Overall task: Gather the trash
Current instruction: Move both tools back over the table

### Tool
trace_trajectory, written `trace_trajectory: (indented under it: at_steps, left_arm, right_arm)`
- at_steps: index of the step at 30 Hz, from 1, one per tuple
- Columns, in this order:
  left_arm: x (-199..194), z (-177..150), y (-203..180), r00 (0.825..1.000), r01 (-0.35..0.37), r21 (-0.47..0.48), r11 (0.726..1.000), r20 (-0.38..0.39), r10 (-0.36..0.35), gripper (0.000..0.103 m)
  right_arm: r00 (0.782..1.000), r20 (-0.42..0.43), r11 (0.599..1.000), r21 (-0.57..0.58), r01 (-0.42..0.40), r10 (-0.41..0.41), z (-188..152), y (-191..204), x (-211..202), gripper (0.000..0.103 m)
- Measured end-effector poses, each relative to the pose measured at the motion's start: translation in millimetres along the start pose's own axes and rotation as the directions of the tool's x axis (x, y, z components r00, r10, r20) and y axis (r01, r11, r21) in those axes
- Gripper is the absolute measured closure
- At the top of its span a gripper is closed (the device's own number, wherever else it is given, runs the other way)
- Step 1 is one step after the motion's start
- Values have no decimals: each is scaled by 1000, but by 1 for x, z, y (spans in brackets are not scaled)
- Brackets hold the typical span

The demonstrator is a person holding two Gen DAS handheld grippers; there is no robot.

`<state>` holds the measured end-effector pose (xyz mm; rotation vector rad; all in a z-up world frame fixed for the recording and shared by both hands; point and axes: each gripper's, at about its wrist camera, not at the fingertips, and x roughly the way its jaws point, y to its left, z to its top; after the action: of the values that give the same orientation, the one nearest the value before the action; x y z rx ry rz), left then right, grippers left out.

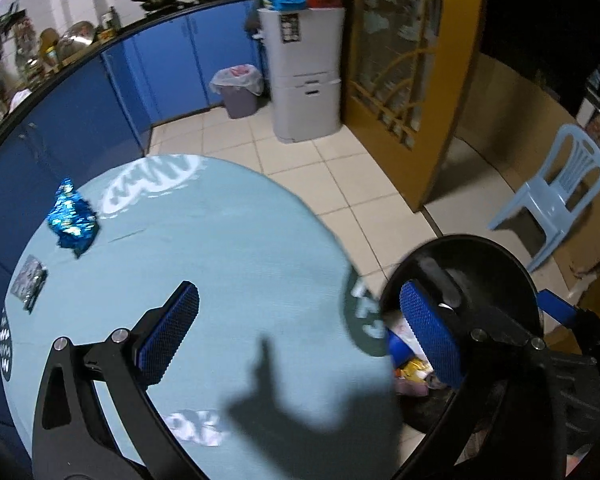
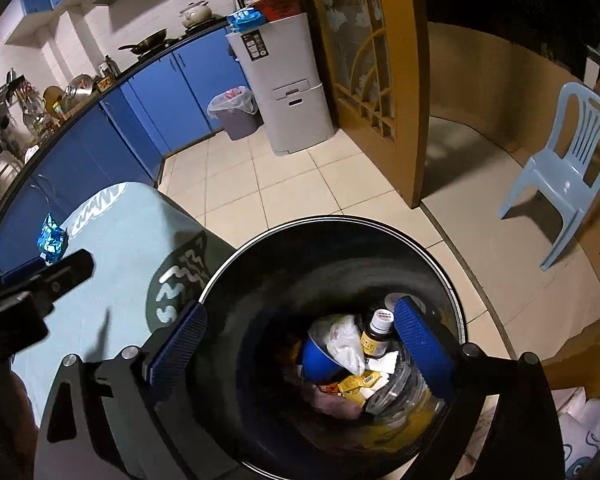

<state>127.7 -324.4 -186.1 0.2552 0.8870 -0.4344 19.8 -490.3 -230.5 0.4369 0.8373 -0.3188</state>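
Two crinkled wrappers, one blue foil [image 1: 73, 220] and one grey [image 1: 29, 282], lie on the round table [image 1: 240, 248] beside the black bin [image 2: 332, 264]. Left gripper [image 1: 304, 336] and right gripper [image 2: 300, 352] both gape empty, the right over the bin.

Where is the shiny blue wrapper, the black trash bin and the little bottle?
shiny blue wrapper [image 1: 73, 221], left wrist view, crumpled middle.
black trash bin [image 2: 340, 264], right wrist view, inner wall.
little bottle [image 2: 376, 334], right wrist view, labelled body.

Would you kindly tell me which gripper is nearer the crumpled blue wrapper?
Left. The left gripper hovers over the table, wrapper ahead; the right gripper hangs over the black bin, beyond the table.
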Motion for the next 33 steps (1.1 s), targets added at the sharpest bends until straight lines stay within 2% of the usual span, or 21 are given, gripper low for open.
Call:
trace_trajectory:
  at_steps: [4, 8, 11, 16, 21, 24, 29, 33]
  left_arm:
    - [-7, -1, 40, 999, -43, -63, 997, 20, 44, 4]
    - [-10, -8, 87, 993, -111, -129, 985, 31, 116, 4]
    - [-10, -17, 130, 982, -179, -187, 966, 24, 186, 4]
    - [-7, -36, 201, 953, -296, -261, 919, -10, 304, 4]
    - [-5, -47, 265, 931, -355, -317, 879, -38, 362, 4]
    - [-3, -53, 294, 932, -353, -351, 867, -54, 358, 4]
    - [15, -59, 334, 962, -273, -399, 875, -85, 261, 5]
    - [25, -61, 347, 971, -237, -423, 874, -89, 220, 6]
  right_arm:
    - [1000, 1, 1000, -23, -11, 11, 5, 20, 1, 11]
    - [998, 5, 996, -61, -61, 61, 13, 57, 4, 11]
    - [994, -6, 988, -109, -106, 106, 18, 93, 11, 11]
    - [986, -59, 963, -209, -168, 159, 23, 166, 37, 11]
    - [970, -130, 928, -287, -236, 206, 26, 242, 69, 11]
    - [964, -157, 902, -346, -259, 216, 26, 286, 83, 11]
    - [957, -187, 865, -415, -281, 221, 26, 340, 101, 11]
    - [954, -206, 851, -438, -290, 219, 27, 364, 114, 11]
